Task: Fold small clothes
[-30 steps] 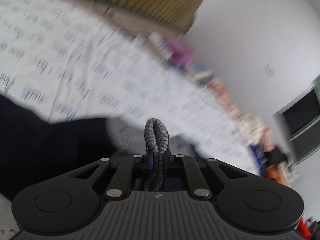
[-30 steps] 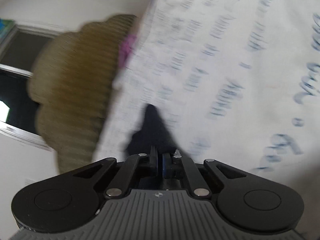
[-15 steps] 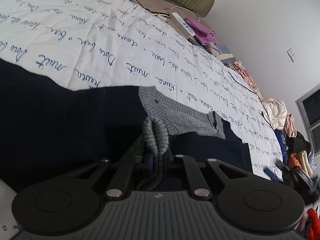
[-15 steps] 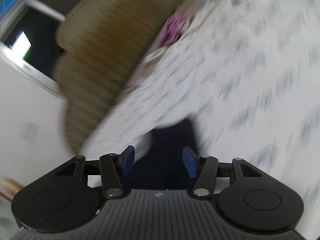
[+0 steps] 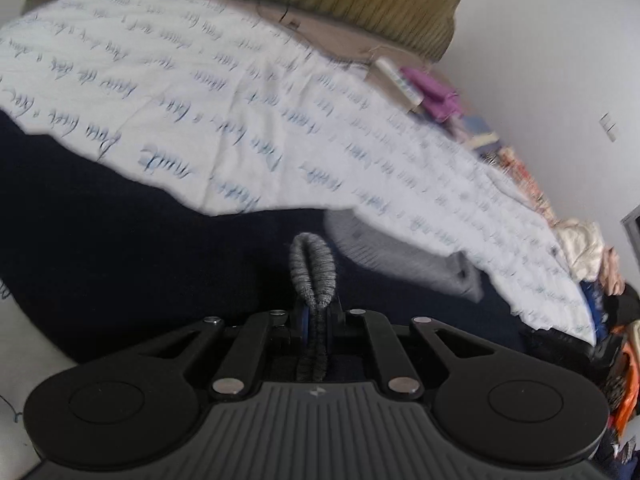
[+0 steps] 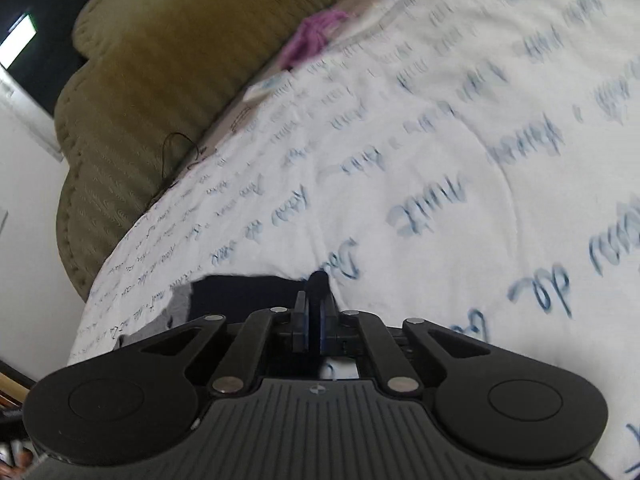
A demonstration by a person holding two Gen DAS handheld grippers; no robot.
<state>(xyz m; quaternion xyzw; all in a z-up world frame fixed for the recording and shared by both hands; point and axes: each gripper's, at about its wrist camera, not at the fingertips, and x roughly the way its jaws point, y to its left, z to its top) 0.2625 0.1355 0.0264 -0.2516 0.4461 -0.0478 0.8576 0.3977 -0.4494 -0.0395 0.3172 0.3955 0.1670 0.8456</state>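
Only the left wrist view shows the grey ribbed cuff [image 5: 313, 258]: it stands up as a loop from between the fingers of the left gripper [image 5: 315, 316], which is closed tight on it. That view also shows the wide navy garment [image 5: 120, 248] spread across the lower left of the frame, with a grey knit part [image 5: 400, 256] of it lying just ahead and to the right of the claw. The right wrist view shows far less of the garment: a navy strip [image 6: 240, 292] with a grey patch [image 6: 178, 304] at its left end, lying just ahead and to the left of the right gripper [image 6: 316, 312]. That claw is closed as well, with a dark navy fold [image 6: 317, 280] poking up between its fingers.

The garment lies on a white bedsheet [image 5: 240, 100] printed with blue handwriting. An olive quilted headboard [image 6: 160, 80] stands behind the bed, with something purple [image 6: 312, 36] by it. Piled clothes [image 5: 584, 248] sit at the far right edge in the left view, beneath a white wall [image 5: 552, 40]. Both views are motion-blurred.
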